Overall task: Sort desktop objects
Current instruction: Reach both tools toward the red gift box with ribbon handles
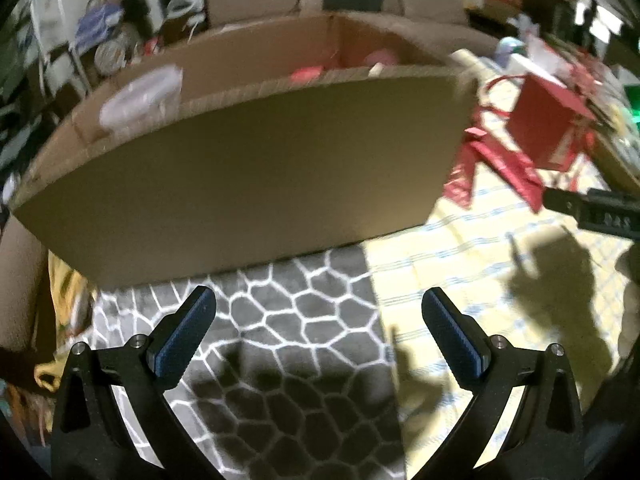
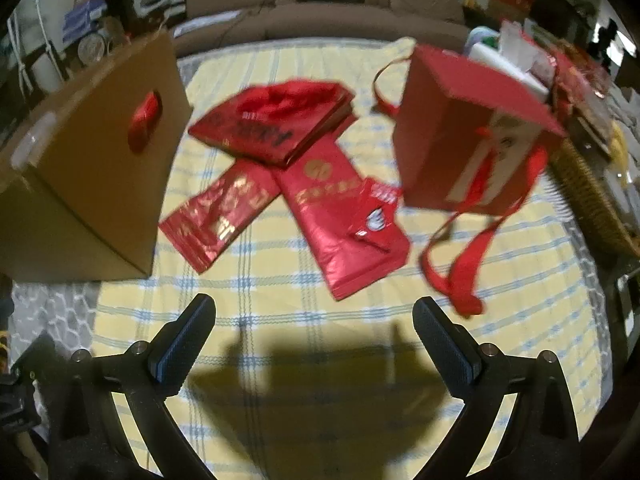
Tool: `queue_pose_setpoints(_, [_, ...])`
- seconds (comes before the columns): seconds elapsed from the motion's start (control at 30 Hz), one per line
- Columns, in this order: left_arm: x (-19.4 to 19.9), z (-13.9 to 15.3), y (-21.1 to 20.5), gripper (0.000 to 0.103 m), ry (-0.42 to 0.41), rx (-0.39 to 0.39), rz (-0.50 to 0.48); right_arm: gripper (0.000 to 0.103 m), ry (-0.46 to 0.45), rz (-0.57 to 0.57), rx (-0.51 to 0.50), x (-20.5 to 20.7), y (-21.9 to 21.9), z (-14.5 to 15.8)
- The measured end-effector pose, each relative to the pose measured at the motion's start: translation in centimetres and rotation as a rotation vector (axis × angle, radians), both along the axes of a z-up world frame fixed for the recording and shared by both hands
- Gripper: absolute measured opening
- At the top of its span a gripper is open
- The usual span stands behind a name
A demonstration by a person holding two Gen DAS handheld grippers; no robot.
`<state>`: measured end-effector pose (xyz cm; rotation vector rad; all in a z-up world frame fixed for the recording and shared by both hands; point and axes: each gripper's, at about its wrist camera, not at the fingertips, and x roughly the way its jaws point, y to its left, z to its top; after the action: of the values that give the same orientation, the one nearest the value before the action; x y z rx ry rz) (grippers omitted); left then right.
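A big open cardboard box [image 1: 248,148] stands right in front of my left gripper [image 1: 318,312], which is open and empty over a grey patterned mat. The box also shows at the left of the right wrist view [image 2: 88,168]. My right gripper [image 2: 314,320] is open and empty above a yellow checked cloth [image 2: 280,292]. Ahead of it lie three flat red bags: one at the back [image 2: 272,120], one at the left [image 2: 216,216], one in the middle [image 2: 344,224]. A red gift bag [image 2: 460,136] with ribbon handles stands upright at the right.
A wicker basket [image 2: 596,200] with clutter stands at the far right. A brown sofa [image 2: 320,12] runs along the back. Red items lie inside the box [image 1: 308,74]. The right gripper's body [image 1: 592,208] pokes in at the right edge of the left wrist view.
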<state>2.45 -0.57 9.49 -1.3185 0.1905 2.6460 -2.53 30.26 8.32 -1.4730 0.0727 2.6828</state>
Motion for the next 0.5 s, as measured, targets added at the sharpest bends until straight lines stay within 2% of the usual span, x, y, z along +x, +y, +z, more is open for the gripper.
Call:
queue_pose_setpoints(0.07, [-0.2,2.7,1.3,0.103,0.027,0.006,-0.032,0.1,0.018,-0.02,-0.027,-0.5,0.4,1.1])
queue_pose_setpoints(0.17, [-0.2,2.9,4.9,0.103,0.072,0.022,-0.089,0.1,0.042,-0.043,-0.043,0.2,1.0,2.3])
queue_pose_setpoints(0.23, [-0.4,4.9,7.4,0.103,0.093,0.046,-0.134,0.1,0.059,-0.067,-0.034,0.9,1.6,3.7])
queue_pose_setpoints(0.4, [0.1,9.9,10.4,0.103,0.137,0.147,-0.279,0.1,0.105,-0.095,-0.034,2.0,4.2,6.4])
queue_pose_setpoints(0.5, [-0.1,12.5,12.7,0.103,0.156,0.156,-0.351,0.1,0.126,-0.114,-0.04,2.8,6.4,7.8])
